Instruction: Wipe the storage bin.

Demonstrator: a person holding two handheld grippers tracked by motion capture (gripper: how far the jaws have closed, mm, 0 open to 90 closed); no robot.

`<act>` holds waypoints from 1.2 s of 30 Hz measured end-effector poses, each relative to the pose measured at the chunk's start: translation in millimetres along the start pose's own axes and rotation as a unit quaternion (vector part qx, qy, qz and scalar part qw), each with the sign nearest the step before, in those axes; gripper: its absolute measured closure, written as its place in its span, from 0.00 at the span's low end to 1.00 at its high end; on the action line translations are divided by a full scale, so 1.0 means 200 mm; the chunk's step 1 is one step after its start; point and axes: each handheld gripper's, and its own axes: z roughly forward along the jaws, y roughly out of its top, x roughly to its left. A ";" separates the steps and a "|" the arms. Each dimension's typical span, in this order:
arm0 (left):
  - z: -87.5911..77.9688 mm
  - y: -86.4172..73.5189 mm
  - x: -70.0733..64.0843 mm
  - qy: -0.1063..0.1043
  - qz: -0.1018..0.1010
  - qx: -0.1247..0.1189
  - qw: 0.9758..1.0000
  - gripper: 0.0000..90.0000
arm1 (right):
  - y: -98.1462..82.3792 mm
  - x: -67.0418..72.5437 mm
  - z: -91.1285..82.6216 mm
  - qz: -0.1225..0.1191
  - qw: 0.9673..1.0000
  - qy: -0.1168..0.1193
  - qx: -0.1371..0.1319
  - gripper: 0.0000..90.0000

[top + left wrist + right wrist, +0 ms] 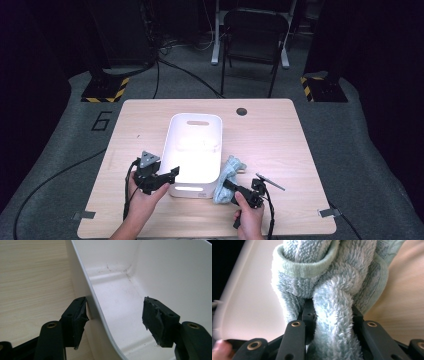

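A white plastic bin [196,131] stands in the middle of the wooden table [280,145], and what shows of its inside is bare. My left gripper [172,176] is at the bin's near left corner. In the left gripper view this gripper [116,315] straddles the bin's wall [100,312], one jaw outside and one inside, standing wide apart and open. A fluffy light-blue towel [231,169] hangs against the bin's right side. My right gripper [226,188] is shut on a thick fold of the towel [332,287], which bulges between the jaws [332,315].
A round cable hole [242,111] sits near the table's far edge. A black chair [254,35] stands behind the table. Yellow-and-black stand bases [104,90] [322,89] and cables lie on the grey floor. Bare tabletop lies to the left and right of the bin.
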 end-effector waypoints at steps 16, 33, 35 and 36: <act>0.01 0.00 -0.01 -0.004 -0.011 0.004 1.000 0.34 | 0.01 -0.13 0.07 0.035 0.998 -0.034 0.031 0.76; 0.00 0.02 0.04 -0.039 0.009 0.014 0.999 0.38 | 0.15 -0.07 -0.05 0.019 0.999 0.029 -0.014 0.72; 0.00 0.03 0.04 -0.043 0.006 0.020 0.999 0.39 | 0.18 -0.08 -0.09 0.015 0.999 0.025 -0.024 0.72; -0.01 0.04 0.04 -0.043 0.009 0.021 0.999 0.39 | 0.19 -0.08 -0.11 0.019 0.999 0.021 -0.029 0.72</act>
